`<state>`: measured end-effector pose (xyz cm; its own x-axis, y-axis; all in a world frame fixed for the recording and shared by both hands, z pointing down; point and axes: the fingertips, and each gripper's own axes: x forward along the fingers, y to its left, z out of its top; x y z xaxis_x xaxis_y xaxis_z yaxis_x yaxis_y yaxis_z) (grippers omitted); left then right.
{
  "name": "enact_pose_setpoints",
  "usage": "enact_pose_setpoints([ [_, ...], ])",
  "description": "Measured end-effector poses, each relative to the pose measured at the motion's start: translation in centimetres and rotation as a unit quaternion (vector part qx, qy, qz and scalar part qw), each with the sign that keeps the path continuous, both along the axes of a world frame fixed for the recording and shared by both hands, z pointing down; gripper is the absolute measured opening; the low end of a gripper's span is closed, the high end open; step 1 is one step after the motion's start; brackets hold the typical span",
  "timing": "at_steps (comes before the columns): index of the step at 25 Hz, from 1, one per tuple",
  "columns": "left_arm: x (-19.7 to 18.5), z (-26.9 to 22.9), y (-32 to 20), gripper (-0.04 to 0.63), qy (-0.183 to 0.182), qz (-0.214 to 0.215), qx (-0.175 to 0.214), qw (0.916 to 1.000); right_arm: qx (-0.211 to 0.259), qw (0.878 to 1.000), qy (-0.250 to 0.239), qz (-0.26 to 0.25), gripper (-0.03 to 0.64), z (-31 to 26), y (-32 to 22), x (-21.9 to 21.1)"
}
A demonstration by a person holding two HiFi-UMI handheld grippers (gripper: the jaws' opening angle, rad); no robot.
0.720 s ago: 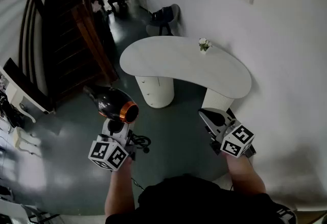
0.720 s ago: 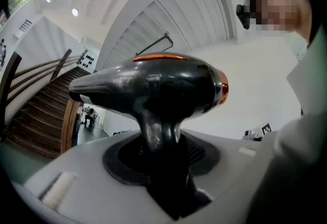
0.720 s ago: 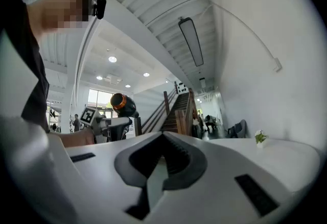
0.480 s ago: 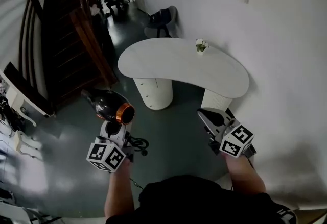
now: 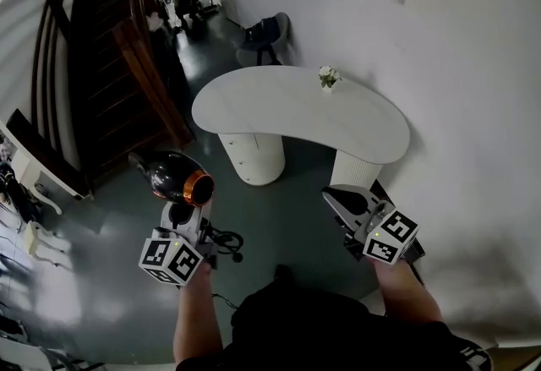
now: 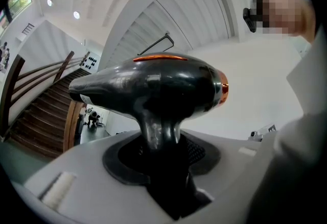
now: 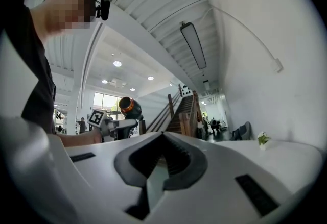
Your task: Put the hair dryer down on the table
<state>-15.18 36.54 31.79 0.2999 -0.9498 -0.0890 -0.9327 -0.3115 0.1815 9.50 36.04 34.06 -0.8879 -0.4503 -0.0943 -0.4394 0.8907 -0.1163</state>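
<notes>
A black hair dryer [image 5: 172, 174] with an orange ring at its end is held up in the air over the dark floor, left of the white kidney-shaped table [image 5: 287, 111]. My left gripper [image 5: 183, 210] is shut on its handle, and the left gripper view shows the dryer's body [image 6: 153, 84] standing above the jaws with the handle clamped between them. Its cord [image 5: 223, 239] dangles beside the gripper. My right gripper [image 5: 336, 197] hovers near the table's right pedestal with its jaws together and nothing in them, as the right gripper [image 7: 162, 137] shows in its own view.
A small vase of flowers [image 5: 326, 76] stands at the table's far edge. A wooden staircase [image 5: 110, 48] rises at the left, a dark chair [image 5: 264, 30] sits behind the table, and a white wall [image 5: 473, 107] runs along the right. White furniture [image 5: 30, 162] lines the left edge.
My left gripper with the hair dryer has drifted a little left and toward me. The right gripper has barely moved.
</notes>
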Motion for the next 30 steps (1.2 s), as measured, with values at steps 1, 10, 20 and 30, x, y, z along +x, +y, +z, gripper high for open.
enact_pose_setpoints([
  [1, 0.0, 0.0, -0.4, 0.172, 0.000, 0.002, 0.001, 1.0000, -0.003, 1.000, 0.000, 0.001, 0.011, 0.1, -0.4, 0.0],
  [10, -1.6, 2.0, -6.6, 0.172, 0.015, 0.022, -0.003, 0.9996, -0.033, 0.999, 0.012, 0.003, 0.011, 2.3, -6.3, -2.1],
  [20, -7.3, 3.9, -17.9, 0.172, 0.013, 0.029, -0.027, 0.9991, -0.073, 0.997, 0.039, -0.005, 0.011, 5.0, -17.2, -8.8],
  [30, -12.8, 6.9, -25.5, 0.172, 0.025, 0.046, -0.052, 0.9973, -0.095, 0.993, 0.069, -0.001, 0.011, 6.5, -26.1, -15.6],
])
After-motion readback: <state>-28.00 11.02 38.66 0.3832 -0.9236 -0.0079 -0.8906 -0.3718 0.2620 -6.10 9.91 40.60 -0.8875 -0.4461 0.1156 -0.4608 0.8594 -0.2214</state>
